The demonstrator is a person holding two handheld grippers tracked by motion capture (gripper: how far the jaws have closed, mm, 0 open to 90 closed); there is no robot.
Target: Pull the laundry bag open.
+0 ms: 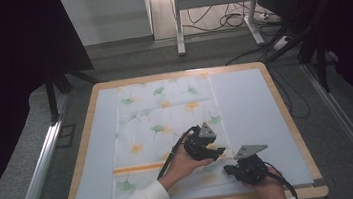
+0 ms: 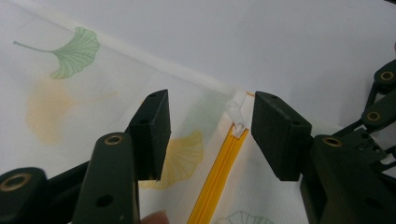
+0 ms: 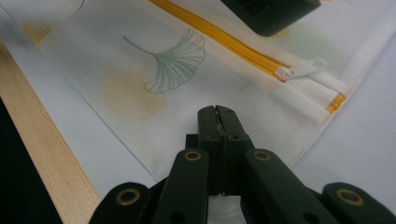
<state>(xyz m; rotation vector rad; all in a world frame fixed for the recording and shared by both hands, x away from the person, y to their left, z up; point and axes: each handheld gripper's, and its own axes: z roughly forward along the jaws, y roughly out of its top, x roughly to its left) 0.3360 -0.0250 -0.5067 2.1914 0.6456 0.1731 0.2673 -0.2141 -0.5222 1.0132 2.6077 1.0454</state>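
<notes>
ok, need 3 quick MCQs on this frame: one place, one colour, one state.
1. Where is the white zipper pull?
A. between the left gripper's open jaws
B. at the bag's far edge
C. on the bare wood

2. What colour is the zipper?
A. blue
B. yellow-orange
C. black

3. How is the right gripper?
A. wide open
B. shut on the bag's fabric
C. holding the zipper pull

Answers:
1 A, the left gripper has a pad on each side of it, not touching.
2 B, an orange band across the leaf-print bag.
3 B, its jaws meet with mesh pinched between them.
</notes>
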